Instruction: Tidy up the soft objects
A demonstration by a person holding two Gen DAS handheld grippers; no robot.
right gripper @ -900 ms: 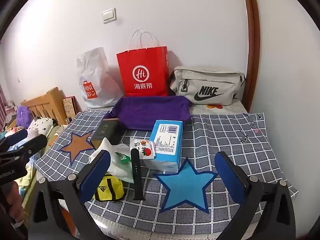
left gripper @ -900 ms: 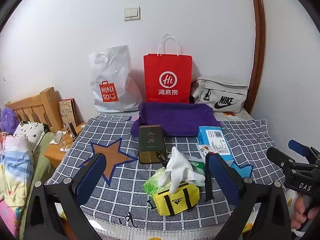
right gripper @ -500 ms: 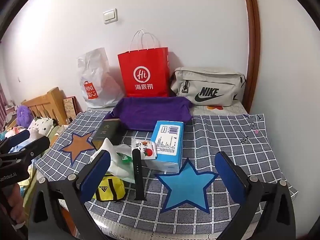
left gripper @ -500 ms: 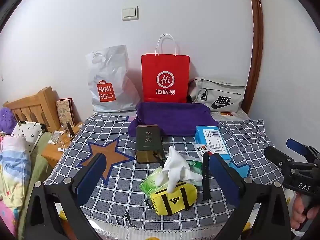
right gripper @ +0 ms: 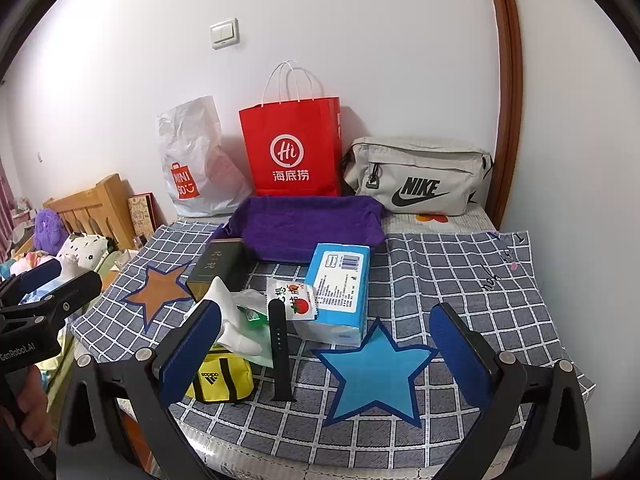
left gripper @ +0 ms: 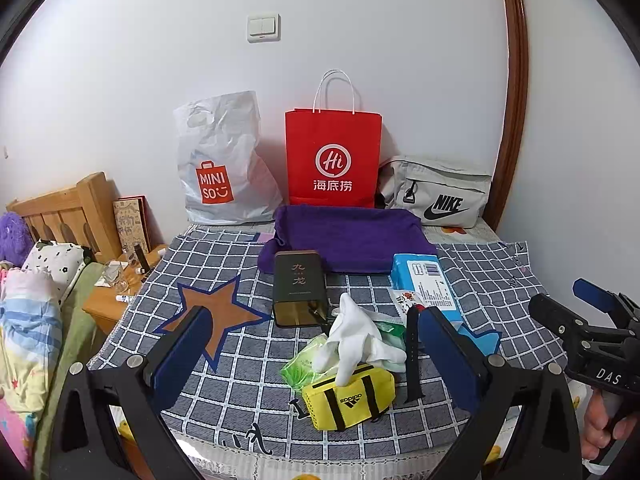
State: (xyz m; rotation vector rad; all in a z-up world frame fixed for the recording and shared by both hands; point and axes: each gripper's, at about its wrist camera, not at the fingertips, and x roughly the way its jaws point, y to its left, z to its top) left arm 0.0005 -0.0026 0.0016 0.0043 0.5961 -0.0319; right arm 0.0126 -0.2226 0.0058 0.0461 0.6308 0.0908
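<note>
White glove (left gripper: 356, 340) drapes over yellow pouch (left gripper: 348, 396) between open left claw (left gripper: 316, 356).

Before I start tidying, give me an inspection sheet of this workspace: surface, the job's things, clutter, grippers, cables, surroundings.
Surface: grey checked cloth with an orange and a blue star patch.
Job's things: white glove draped on a yellow pouch; green packet beneath; purple towel spread at the back.
Clutter: dark box, blue box, black strap, strawberry sachet.
Grippers: left gripper and right gripper both open, holding nothing.
Cables: nothing seen.
Surroundings: white plastic bag, red paper bag and grey waist bag against the wall; wooden headboard left.
</note>
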